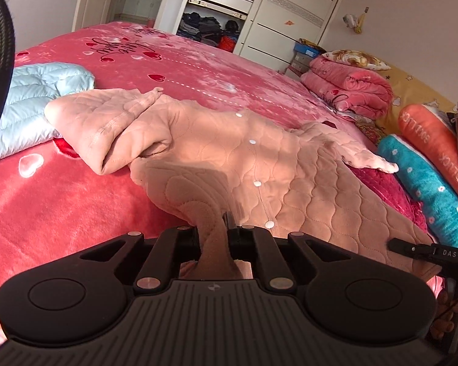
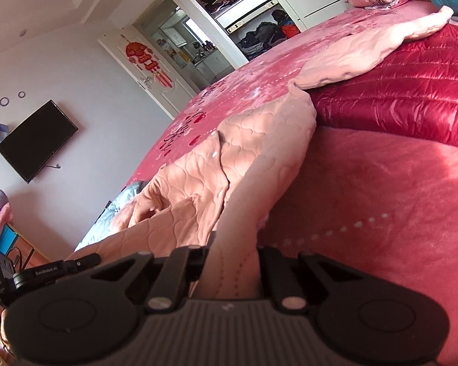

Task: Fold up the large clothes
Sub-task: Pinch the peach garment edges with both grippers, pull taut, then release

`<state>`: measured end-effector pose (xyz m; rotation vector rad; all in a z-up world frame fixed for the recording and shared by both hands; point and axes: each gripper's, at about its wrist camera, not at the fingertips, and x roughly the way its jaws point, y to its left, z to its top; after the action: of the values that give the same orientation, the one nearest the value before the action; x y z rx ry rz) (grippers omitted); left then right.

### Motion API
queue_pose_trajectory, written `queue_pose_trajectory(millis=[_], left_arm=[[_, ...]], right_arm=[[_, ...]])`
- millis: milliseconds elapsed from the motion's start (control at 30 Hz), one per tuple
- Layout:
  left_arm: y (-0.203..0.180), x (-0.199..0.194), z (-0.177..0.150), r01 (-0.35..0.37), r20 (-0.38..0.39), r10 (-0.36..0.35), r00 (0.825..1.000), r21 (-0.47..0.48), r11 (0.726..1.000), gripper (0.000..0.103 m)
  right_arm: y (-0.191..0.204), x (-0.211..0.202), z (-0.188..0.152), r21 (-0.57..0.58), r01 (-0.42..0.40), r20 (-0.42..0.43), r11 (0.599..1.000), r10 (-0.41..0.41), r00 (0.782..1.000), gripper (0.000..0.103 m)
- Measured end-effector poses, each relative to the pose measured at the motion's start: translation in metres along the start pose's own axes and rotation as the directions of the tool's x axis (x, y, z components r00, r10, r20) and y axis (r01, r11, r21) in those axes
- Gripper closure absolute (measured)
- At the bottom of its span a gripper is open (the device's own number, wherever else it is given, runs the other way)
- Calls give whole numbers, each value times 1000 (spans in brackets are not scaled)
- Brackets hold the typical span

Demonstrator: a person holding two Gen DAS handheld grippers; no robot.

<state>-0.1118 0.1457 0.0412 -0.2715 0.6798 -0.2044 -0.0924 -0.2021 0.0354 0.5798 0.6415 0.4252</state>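
I hold the peach-pink quilted garment with white snap buttons [image 1: 229, 152] in both of my grippers, and it lies spread over the pink plush bed cover with red hearts [image 1: 61, 213]. My left gripper [image 1: 224, 228] is pressed together on a bunched fold of the garment's near edge; the cloth rises between its two black fingers and runs back toward the camera. My right gripper [image 2: 233, 253] is clamped in the same way on another part of the near edge, where a stitched seam passes between the fingers. In the left wrist view one sleeve [image 1: 107, 122] is folded across toward the left, and its end is just beside a light blue quilted down jacket [image 1: 30, 103] that lies flat on the bed. The other sleeve [image 1: 372, 160] stretches to the right and its cuff touches a teal plush pillow with small flowers [image 1: 427, 189]. In the right wrist view this sleeve rests over a shiny dark red down jacket [image 2: 397, 100]. Behind the bed stand a white wardrobe [image 1: 290, 15] with open shelves of clothes and a folded pink blanket [image 1: 348, 88].
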Motion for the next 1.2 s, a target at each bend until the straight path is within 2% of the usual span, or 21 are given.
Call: queue_pose_trajectory(millis=[167, 367, 733, 867, 933, 1033, 1167, 1200], left_arm=[[8, -18, -22, 6, -48, -5, 999, 21, 1000, 94], [13, -29, -44, -20, -107, 26, 994, 59, 998, 94], [11, -30, -58, -83, -154, 101, 983, 120, 989, 89], [2, -37, -61, -98, -164, 125, 978, 165, 981, 80], [0, -41, -61, -106, -172, 136, 976, 176, 979, 69], [-3, -47, -61, -120, -182, 155, 971, 193, 974, 55], [-4, -64, -57, -127, -176, 164, 971, 204, 971, 48], [-4, -67, -55, -124, -169, 160, 972, 206, 971, 47]], right_arm=[[-5, -32, -11, 21, 39, -22, 999, -38, 999, 97], [1, -55, -26, 24, 69, -50, 997, -68, 996, 97], [-8, -66, -41, 1, 192, -112, 981, -190, 975, 94], [-3, -74, -45, -28, 209, -95, 978, -210, 973, 83], [-1, -82, -47, -38, 228, -74, 973, -230, 970, 71], [-1, -92, -46, -28, 245, -36, 969, -246, 969, 62], [4, -107, -43, -32, 260, 21, 965, -259, 966, 57], [6, -110, -41, -37, 258, 37, 966, -256, 966, 51]])
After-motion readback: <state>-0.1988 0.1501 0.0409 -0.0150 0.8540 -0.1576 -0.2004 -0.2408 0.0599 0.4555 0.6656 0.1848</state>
